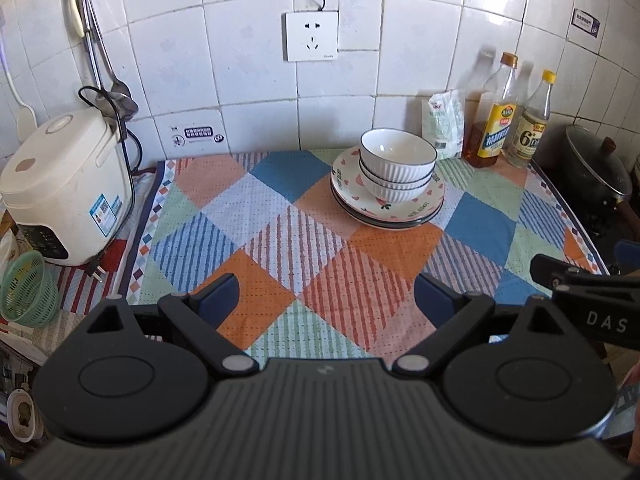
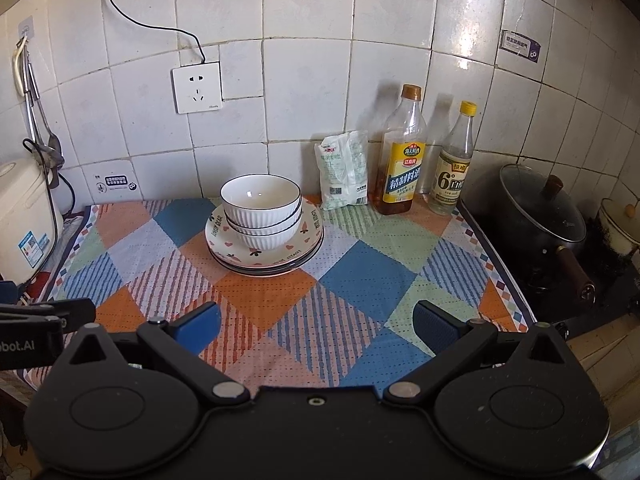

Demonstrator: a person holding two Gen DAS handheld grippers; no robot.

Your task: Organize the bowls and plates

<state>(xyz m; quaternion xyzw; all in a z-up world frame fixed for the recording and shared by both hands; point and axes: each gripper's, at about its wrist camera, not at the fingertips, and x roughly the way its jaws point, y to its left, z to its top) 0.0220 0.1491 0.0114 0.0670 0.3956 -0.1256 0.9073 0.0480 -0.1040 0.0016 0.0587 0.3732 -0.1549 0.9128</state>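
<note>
Three white ribbed bowls with dark rims (image 1: 396, 168) (image 2: 262, 210) are nested in a stack. They stand on a stack of patterned plates (image 1: 430, 204) (image 2: 224, 250) at the back of the chequered cloth. My left gripper (image 1: 326, 298) is open and empty, low over the front of the cloth, well short of the stack. My right gripper (image 2: 316, 326) is open and empty too, at the front and to the right of the stack. Part of the right gripper shows at the right edge of the left wrist view (image 1: 584, 288).
A white rice cooker (image 1: 64, 184) stands at the left with a green basket (image 1: 28, 290) below it. A salt bag (image 2: 344, 168) and two bottles (image 2: 402, 156) (image 2: 452, 164) line the tiled back wall. A lidded black pot (image 2: 540, 210) sits on the stove at right.
</note>
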